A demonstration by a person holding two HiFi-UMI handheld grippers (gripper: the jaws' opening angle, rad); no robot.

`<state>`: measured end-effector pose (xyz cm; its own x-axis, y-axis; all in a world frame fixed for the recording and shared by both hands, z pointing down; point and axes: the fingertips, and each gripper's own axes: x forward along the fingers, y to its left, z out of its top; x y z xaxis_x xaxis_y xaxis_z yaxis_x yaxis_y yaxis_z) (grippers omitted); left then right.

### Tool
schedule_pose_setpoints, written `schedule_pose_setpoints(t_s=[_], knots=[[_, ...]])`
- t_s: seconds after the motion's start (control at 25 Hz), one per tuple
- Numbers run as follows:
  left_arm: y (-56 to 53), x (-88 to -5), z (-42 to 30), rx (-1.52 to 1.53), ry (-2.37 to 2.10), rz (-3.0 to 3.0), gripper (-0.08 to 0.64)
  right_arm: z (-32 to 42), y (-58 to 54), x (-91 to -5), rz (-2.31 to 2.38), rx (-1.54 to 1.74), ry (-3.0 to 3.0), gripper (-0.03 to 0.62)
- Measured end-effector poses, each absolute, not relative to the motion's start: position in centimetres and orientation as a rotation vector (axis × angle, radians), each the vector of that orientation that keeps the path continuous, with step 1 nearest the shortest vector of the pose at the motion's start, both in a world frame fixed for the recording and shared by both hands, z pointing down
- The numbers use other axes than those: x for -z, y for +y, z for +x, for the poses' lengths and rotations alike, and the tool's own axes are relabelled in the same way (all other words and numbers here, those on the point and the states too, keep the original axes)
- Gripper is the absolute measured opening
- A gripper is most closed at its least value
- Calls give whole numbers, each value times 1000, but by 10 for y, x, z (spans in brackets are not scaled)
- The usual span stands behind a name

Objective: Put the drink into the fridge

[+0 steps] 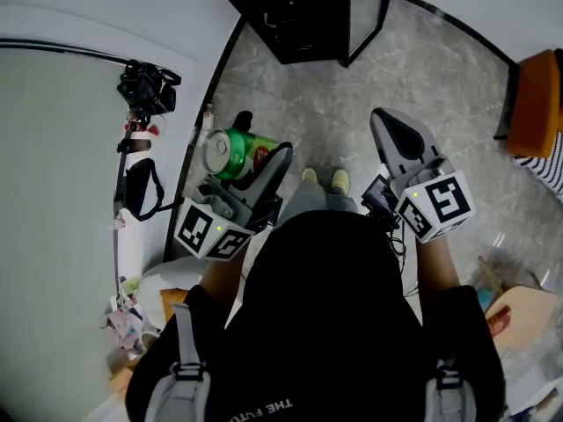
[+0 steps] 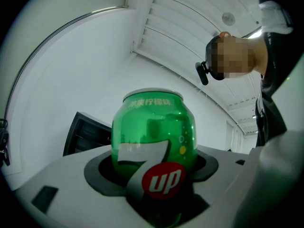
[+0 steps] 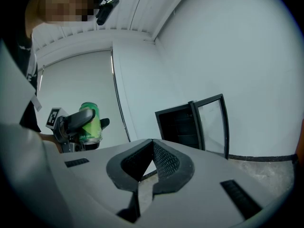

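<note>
A green 7up can (image 1: 230,152) is clamped upright between the jaws of my left gripper (image 1: 242,152). In the left gripper view the can (image 2: 154,141) fills the middle, seated in the dark pads (image 2: 97,167). My right gripper (image 1: 391,126) is held out to the right of it, shut, with nothing between its fingertips (image 3: 164,158). The black fridge (image 1: 308,16) stands ahead against the wall with its glass door (image 1: 369,11) swung open. The right gripper view shows the fridge (image 3: 183,122), its door (image 3: 211,122), and the held can (image 3: 90,122) at the left.
A camera on a stand (image 1: 145,90) and a black strap are by the white wall at left. Bags and clutter (image 1: 132,306) lie at lower left. An orange chair (image 1: 537,104) stands at the right. Grey marble floor (image 1: 422,69) stretches towards the fridge.
</note>
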<state>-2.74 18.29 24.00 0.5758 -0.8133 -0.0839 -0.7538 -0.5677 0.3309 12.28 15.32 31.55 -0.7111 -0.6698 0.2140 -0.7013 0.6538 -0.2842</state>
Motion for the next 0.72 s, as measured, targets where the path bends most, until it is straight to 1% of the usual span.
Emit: schedule_pose_setpoints(t_s=[0.72], knots=[[181, -236, -29, 345, -1266, 2573, 342, 115, 155, -312, 1167, -533, -2775, 14]])
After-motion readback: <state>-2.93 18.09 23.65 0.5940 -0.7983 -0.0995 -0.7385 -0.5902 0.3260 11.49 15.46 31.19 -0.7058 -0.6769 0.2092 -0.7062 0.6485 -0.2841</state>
